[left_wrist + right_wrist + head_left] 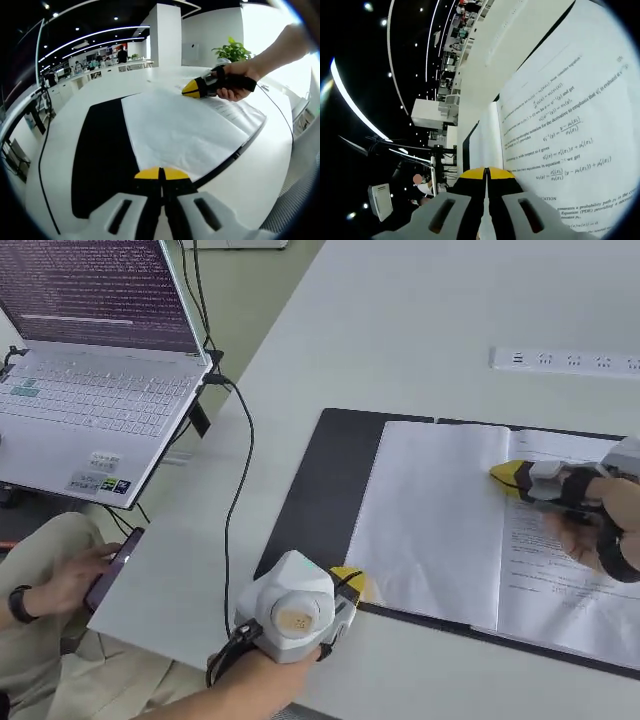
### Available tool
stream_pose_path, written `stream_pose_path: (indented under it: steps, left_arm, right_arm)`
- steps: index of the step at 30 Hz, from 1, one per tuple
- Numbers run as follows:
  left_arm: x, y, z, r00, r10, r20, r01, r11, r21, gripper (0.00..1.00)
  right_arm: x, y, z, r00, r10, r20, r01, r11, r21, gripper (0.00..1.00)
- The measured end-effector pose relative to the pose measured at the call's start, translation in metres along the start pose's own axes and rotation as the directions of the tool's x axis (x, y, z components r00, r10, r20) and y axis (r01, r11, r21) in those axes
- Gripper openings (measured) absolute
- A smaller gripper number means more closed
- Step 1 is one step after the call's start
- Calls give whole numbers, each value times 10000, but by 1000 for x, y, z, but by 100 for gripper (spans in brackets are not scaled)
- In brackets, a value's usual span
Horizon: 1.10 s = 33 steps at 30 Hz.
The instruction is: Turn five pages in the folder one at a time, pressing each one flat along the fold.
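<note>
Left gripper [160,173]: jaws clenched, yellow tips touching, nothing seen between them; the tips lie at the near edge of the blank turned page [175,130], which spreads flat straight ahead of the jaws; whether the tips bear on the paper or on the cover beneath cannot be told; the black inner cover of the folder [97,155] lies ahead and to the left of these jaws.

Right gripper [486,173]: jaws clenched, tips together, nothing gripped; the tips sit on the fold [498,135], which runs straight ahead of the jaws; the printed page [560,115], bearing equations, lies flat to the right of the jaws; the blank page lies to their left; a hand [590,525] grips this tool behind the jaws.

The folder lies open on the white table [400,330]; the two grippers are well apart, the right at the far end of the fold, the left at the near corner of the blank page.

Other items: a power strip [565,361] on the table beyond the right jaws, apart from the folder; a laptop [90,390], open with screen lit, well to the left of the left jaws; a black cable [240,480] running from the laptop over the table edge; a phone [115,570] held by a seated person beside that edge.
</note>
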<state>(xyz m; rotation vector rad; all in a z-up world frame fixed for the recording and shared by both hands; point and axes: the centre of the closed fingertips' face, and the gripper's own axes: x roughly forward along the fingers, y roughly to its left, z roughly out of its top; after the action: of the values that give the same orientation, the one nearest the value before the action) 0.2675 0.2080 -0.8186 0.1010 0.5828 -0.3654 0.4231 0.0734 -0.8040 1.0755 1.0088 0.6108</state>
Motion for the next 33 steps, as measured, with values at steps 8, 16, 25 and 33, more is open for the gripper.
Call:
stream_pose_path:
  steps: [8, 16, 25, 33]
  left_arm:
    - [0, 1, 0, 10000, -31, -11, 31, 10000, 72, 0]
    - [0, 1, -1, 10000, -78, -34, 78, 9999, 95, 0]
    - [0, 1, -2, 10000, -56, -76, 57, 9999, 113, 0]
    - [-1, 0, -2, 9999, -49, -112, 50, 9999, 97, 0]
  right_arm:
    - [-18, -4, -30, 9991, 177, -379, -162, 9991, 400, 0]
    - [-33, -7, -64, 9971, 249, -717, -220, 9989, 412, 0]
    - [-49, -10, -99, 9930, 364, -1126, -306, 9982, 524, 0]
    - [-63, -11, -133, 9868, 474, -1550, -385, 9974, 603, 0]
